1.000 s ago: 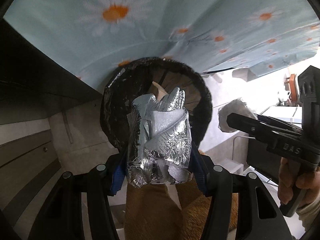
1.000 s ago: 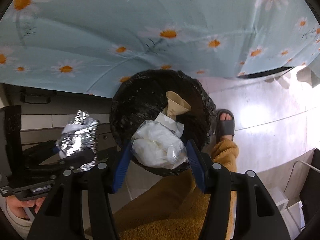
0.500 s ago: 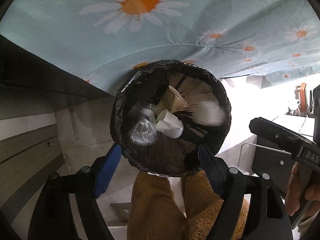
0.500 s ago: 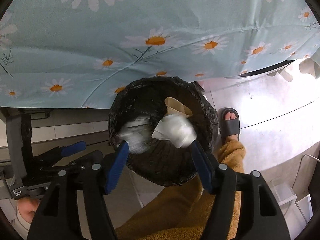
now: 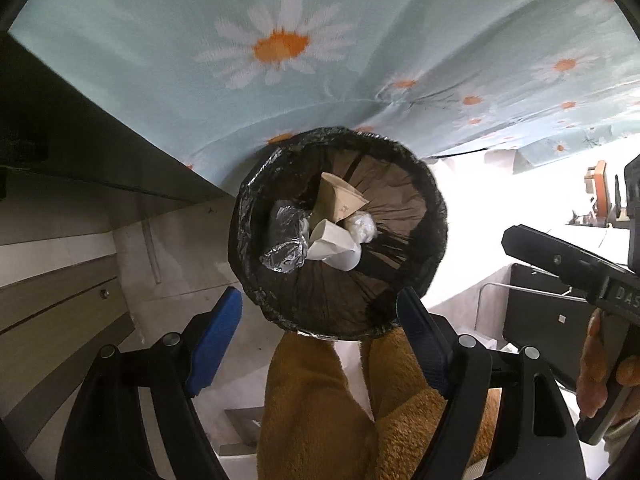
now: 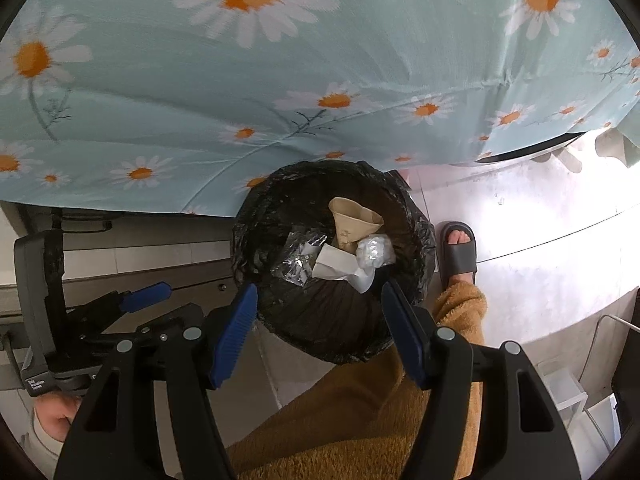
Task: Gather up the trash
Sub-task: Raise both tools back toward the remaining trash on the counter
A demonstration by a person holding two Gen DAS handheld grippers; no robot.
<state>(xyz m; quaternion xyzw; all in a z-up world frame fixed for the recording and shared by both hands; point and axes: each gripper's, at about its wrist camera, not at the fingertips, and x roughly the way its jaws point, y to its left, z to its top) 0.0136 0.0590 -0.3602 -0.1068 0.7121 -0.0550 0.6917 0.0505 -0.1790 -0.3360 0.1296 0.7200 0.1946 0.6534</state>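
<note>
Strong daylight is thrown from the right, and the floor [image 5: 472,208] is blown out to white. Edges are curved by fisheye distortion; the tablecloth [image 6: 280,80] is slightly blurred.

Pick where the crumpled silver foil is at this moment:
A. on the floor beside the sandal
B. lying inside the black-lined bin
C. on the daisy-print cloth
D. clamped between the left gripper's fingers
B. The crumpled silver foil lies in the black-lined bin beside a white paper cup and a brown paper cone, while the left gripper stands open with nothing between its fingers.
</note>
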